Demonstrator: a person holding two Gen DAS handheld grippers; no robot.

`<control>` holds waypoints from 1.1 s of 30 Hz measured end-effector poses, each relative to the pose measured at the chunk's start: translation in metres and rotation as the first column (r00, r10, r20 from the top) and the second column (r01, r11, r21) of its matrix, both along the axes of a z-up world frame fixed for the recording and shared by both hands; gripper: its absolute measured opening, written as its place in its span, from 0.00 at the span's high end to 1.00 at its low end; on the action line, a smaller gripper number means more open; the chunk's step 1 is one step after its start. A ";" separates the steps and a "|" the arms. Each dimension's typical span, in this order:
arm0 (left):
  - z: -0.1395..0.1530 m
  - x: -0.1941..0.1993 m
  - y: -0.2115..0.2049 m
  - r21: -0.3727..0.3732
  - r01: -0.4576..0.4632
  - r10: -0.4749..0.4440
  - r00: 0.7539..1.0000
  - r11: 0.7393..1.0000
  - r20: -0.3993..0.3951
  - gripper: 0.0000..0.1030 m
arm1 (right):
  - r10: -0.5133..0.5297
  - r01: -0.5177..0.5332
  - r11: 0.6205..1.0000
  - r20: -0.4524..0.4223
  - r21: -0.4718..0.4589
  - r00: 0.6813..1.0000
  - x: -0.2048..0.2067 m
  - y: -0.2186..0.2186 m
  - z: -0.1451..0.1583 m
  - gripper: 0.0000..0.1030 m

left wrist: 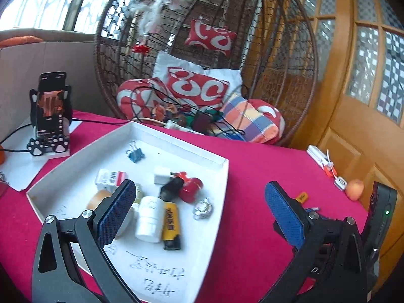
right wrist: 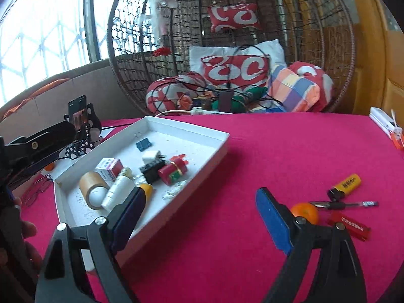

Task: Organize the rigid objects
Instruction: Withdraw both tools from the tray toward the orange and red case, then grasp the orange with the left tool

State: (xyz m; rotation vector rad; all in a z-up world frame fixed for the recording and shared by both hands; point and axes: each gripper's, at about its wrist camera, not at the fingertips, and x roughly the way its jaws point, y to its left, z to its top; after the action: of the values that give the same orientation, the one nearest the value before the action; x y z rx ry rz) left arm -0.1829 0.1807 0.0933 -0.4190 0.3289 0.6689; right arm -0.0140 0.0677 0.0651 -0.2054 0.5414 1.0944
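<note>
White tray (left wrist: 214, 176) sits ahead of your left gripper (left wrist: 199, 214), already gathering small items so they stay together. Both grippers gape wide, holding nothing. Right of your right gripper (right wrist: 202, 217) wait the yellow lighter (right wrist: 346, 185), pen (right wrist: 348, 204) and orange (right wrist: 306, 212) (still loose).

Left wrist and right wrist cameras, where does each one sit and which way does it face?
Left wrist: behind the open left claw, looking down over the white tray; only its fingers show.
Right wrist: behind the open right claw, facing the red cloth right of the tray; a hand shows at left.
Shared: tray, wicker chair.
</note>
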 end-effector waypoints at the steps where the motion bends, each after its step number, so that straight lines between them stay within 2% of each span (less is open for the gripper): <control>1: -0.004 0.008 -0.006 -0.003 0.027 -0.027 0.999 1.000 -0.018 0.00 | -0.035 0.035 0.999 0.006 0.002 0.999 0.007 -0.014 -0.002 0.13; 4: -0.021 0.031 -0.018 -0.047 0.092 -0.096 0.992 0.995 -0.080 0.00 | -0.143 0.143 0.990 -0.005 0.019 0.990 0.034 -0.053 -0.007 0.13; 7: -0.034 0.047 -0.026 -0.074 0.130 -0.138 0.982 0.989 -0.125 0.00 | -0.254 0.255 0.967 -0.020 0.029 0.967 0.060 -0.080 -0.009 0.13; 12: -0.049 0.070 -0.036 -0.098 0.190 -0.206 0.958 0.977 -0.199 0.00 | -0.348 0.355 0.935 -0.159 0.019 0.924 0.089 -0.103 -0.018 0.13; 13: -0.054 0.073 -0.038 -0.107 0.199 -0.218 0.951 0.974 -0.217 0.00 | -0.353 0.361 0.932 -0.172 0.015 0.919 0.091 -0.105 -0.020 0.13; 15: -0.055 0.077 -0.046 -0.070 0.203 -0.214 0.947 0.977 -0.240 0.00 | -0.351 0.360 0.933 -0.187 0.014 0.917 0.092 -0.107 -0.022 0.13; 18: -0.056 0.083 -0.050 -0.094 0.220 -0.237 0.940 0.971 -0.244 0.00 | -0.346 0.357 0.934 -0.206 0.019 0.915 0.095 -0.111 -0.025 0.13; 21: -0.052 0.084 -0.059 -0.037 0.217 -0.220 0.943 0.975 -0.252 0.00 | -0.351 0.369 0.928 -0.234 0.040 0.907 0.097 -0.117 -0.026 0.13; 24: -0.048 0.089 -0.065 -0.002 0.252 -0.244 0.935 0.968 -0.257 0.00 | -0.355 0.385 0.921 -0.266 0.067 0.896 0.101 -0.124 -0.027 0.13; 28: -0.059 0.111 -0.065 -0.059 0.312 -0.317 0.910 0.948 -0.266 0.00 | -0.370 0.413 0.907 -0.311 0.083 0.875 0.107 -0.130 -0.030 0.13; 33: -0.080 0.148 -0.061 -0.135 0.316 -0.343 0.877 0.939 -0.336 0.00 | -0.378 0.428 0.900 -0.336 0.087 0.863 0.110 -0.134 -0.032 0.13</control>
State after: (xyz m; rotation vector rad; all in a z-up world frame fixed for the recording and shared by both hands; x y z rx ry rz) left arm -0.0353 0.1202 0.0137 -0.3016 0.7557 0.3924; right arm 0.0964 -0.0662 0.0333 0.2227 0.7377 0.7519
